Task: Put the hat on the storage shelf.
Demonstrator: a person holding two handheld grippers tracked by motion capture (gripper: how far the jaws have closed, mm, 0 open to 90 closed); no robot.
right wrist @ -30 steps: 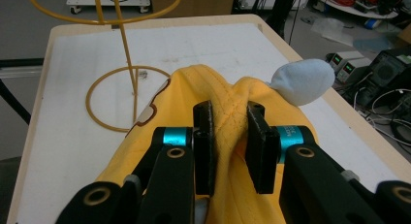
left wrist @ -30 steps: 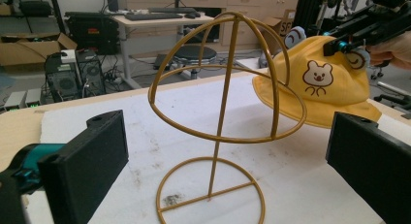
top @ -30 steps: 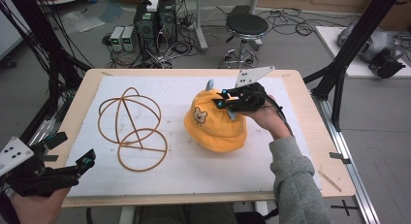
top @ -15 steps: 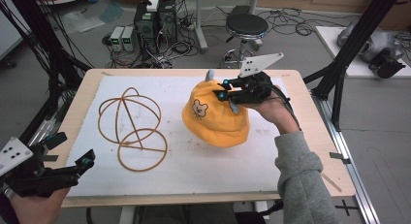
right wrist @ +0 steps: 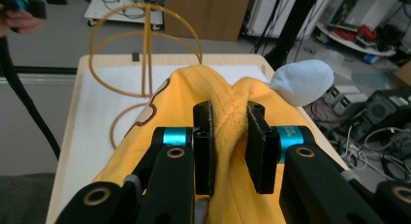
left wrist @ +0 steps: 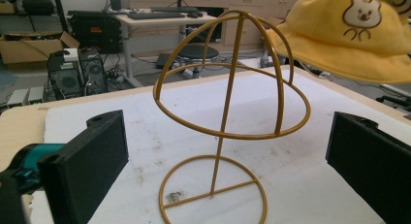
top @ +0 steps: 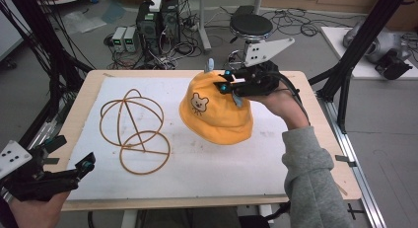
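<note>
A yellow bucket hat [top: 213,109] with a bear face and pale blue ears hangs lifted above the white mat, right of centre. My right gripper [top: 230,86] is shut on the fabric at its crown; in the right gripper view the hat [right wrist: 228,122] is pinched between the black jaws, with one blue ear [right wrist: 301,82] sticking up. A gold wire hat stand [top: 132,129] is upright on the mat to the left. My left gripper [top: 85,164] sits at the table's front left corner, open, its jaws framing the hat stand [left wrist: 228,112] from a distance.
The white mat [top: 207,164] covers most of the wooden table [top: 325,139]. Beyond the far edge stand a stool [top: 250,25], computer boxes [top: 157,16] and cables on the floor. Black frame posts [top: 355,55] rise at both sides.
My right gripper has raised the hat off the mat and carried it slightly left, toward the stand. The left gripper has stayed put.
</note>
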